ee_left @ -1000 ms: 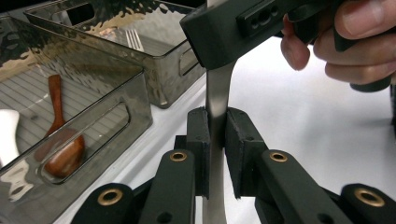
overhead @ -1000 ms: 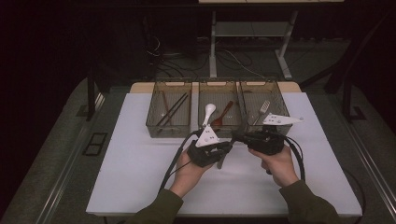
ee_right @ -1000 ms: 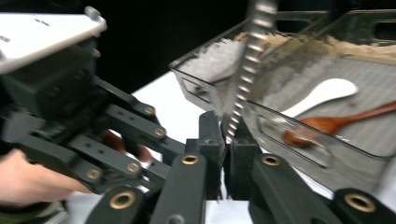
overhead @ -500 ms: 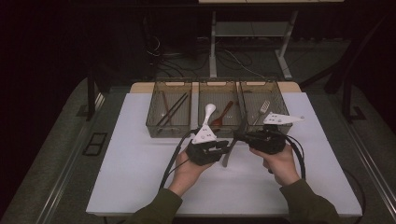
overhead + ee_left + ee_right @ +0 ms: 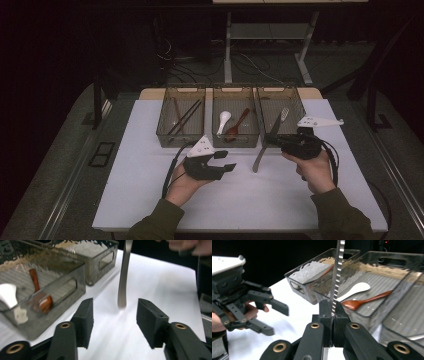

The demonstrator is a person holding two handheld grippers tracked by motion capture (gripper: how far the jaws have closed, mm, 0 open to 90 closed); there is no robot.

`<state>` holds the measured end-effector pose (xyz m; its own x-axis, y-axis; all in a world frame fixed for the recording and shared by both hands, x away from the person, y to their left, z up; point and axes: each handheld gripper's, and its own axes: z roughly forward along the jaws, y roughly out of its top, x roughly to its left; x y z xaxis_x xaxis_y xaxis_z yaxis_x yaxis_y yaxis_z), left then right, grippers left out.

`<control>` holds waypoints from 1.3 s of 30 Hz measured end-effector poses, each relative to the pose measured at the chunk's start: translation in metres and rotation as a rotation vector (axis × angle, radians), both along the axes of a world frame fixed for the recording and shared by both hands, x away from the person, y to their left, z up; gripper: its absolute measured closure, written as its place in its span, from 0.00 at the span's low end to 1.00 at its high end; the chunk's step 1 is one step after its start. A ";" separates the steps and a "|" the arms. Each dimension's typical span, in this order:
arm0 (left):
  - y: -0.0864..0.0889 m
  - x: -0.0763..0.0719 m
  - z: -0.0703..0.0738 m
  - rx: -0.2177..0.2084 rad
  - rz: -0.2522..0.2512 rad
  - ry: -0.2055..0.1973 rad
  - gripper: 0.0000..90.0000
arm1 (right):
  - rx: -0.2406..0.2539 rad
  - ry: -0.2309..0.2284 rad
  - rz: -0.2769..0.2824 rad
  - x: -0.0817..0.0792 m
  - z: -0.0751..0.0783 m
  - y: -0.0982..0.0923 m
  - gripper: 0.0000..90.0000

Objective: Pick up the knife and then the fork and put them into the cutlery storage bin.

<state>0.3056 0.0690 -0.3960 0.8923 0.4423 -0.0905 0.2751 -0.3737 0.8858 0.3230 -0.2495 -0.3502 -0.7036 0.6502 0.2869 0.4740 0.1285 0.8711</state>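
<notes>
From the high view, a handover looks just finished: the right gripper (image 5: 280, 141) holds a knife (image 5: 265, 148) aslant beside the bins, its handle end low over the white bench (image 5: 130, 200), while the left gripper (image 5: 224, 161) stands apart from it. The next move, I judge, is to carry the knife to the right bin (image 5: 295, 100), where a fork (image 5: 284, 114) lies. In the left gripper view, the jaws have just been opening and stand half wide, with the knife handle (image 5: 123, 285) hanging beyond them, untouched. In the right gripper view, the jaws are clamped on the serrated blade (image 5: 336, 277), with the spoon bin (image 5: 387, 270) behind.
</notes>
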 end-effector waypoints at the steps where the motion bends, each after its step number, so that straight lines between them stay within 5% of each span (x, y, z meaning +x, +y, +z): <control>1: 0.004 -0.001 -0.001 0.004 -0.002 0.003 0.50 | 0.002 0.001 -0.006 0.000 0.002 -0.002 0.98; 19: 0.067 -0.021 -0.027 0.018 0.036 0.039 0.18 | -0.045 -0.068 -0.141 0.023 0.062 -0.058 0.99; 26: 0.088 -0.024 -0.034 0.025 0.077 0.061 0.05 | -0.088 -0.090 -0.198 0.045 0.080 -0.072 0.99; 32: 0.098 -0.028 -0.037 0.007 0.088 0.076 0.00 | -0.186 -0.081 -0.253 0.071 0.079 -0.079 0.99; 39: 0.094 -0.029 -0.038 0.021 0.061 0.079 0.00 | -0.283 0.008 -0.302 0.098 0.053 -0.087 0.99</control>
